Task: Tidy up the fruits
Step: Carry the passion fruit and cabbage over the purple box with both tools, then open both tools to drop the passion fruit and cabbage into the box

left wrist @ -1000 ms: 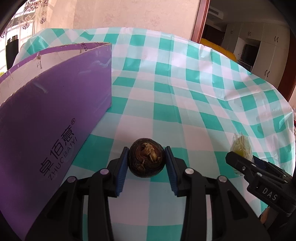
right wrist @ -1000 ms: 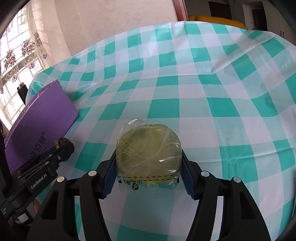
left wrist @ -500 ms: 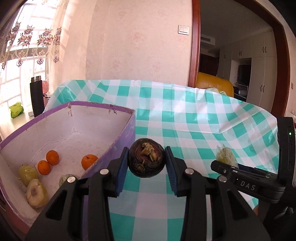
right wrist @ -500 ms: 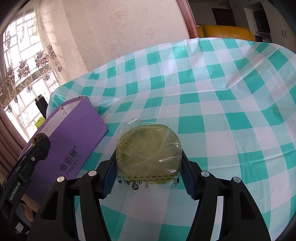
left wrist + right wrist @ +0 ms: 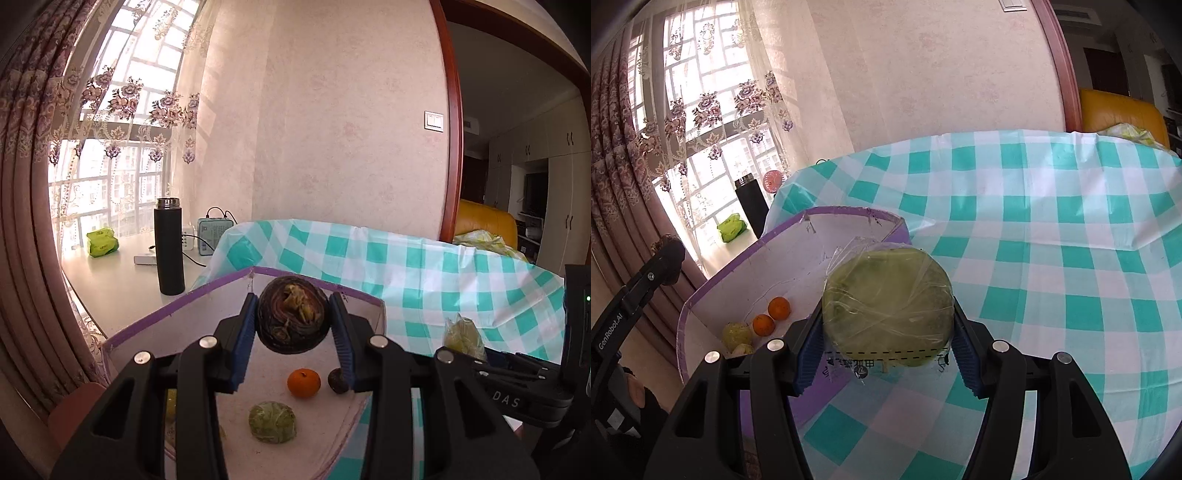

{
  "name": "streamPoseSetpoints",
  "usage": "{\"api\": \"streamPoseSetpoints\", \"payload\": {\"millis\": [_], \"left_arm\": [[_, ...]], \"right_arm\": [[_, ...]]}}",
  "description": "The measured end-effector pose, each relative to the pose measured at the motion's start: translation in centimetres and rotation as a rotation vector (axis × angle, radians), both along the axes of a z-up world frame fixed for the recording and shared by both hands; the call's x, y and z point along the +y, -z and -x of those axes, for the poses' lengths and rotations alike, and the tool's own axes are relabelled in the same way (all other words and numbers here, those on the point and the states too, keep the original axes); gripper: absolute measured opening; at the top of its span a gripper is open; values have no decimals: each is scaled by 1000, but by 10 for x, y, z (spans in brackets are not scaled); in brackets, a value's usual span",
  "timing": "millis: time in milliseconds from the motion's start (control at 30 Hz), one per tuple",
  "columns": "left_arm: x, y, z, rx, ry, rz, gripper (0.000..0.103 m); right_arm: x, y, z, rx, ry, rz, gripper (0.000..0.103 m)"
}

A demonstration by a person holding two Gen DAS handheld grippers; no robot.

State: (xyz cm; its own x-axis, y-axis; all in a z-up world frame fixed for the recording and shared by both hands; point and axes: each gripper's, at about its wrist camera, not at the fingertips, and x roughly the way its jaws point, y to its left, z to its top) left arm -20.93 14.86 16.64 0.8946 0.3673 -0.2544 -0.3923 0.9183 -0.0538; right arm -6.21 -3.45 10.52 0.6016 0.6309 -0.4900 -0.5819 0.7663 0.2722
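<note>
Left tongs (image 5: 293, 325): clamped on my dark round fruit (image 5: 293, 319), above the purple box (image 5: 177, 314); seems firm, light. Right tongs (image 5: 886, 332): clamped on wrapped green fruit (image 5: 888, 304) beside the box; film likely slippery, so I grip its widest middle.

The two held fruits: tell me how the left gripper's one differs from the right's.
The dark fruit in the left gripper is bare, brown-purple and rough; the wrapped fruit in the right gripper is pale green under clear plastic. The dark fruit hangs over the purple box; the wrapped fruit hangs by its edge. Both are clamped between blue jaws.
</note>
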Motion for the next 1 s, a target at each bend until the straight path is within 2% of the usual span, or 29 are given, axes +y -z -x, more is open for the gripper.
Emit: {"api": "streamPoseSetpoints", "payload": {"millis": [200,333,467,633,800,967,1000], "left_arm": [[47,1,8,30,-99,12,40],[72,8,7,82,-150,19,40],[92,19,0,157,-195,41,40],[118,39,-18,305,-230,98,40],[135,59,-41,483,-198,135,40],[140,79,-57,640,-174,119,40],[138,81,-60,663,-174,94,40]], "right_arm": [[53,-21,4,-47,-109,16,60],[93,-27,6,-77,-175,75,60],[130,-25,0,-71,-229,151,60],[174,-13,-7,-68,-276,339,60],[206,16,-25,-22,-283,555,60],[224,36,-35,17,-319,694,60],[227,39,-36,18,-325,741,60]]}}
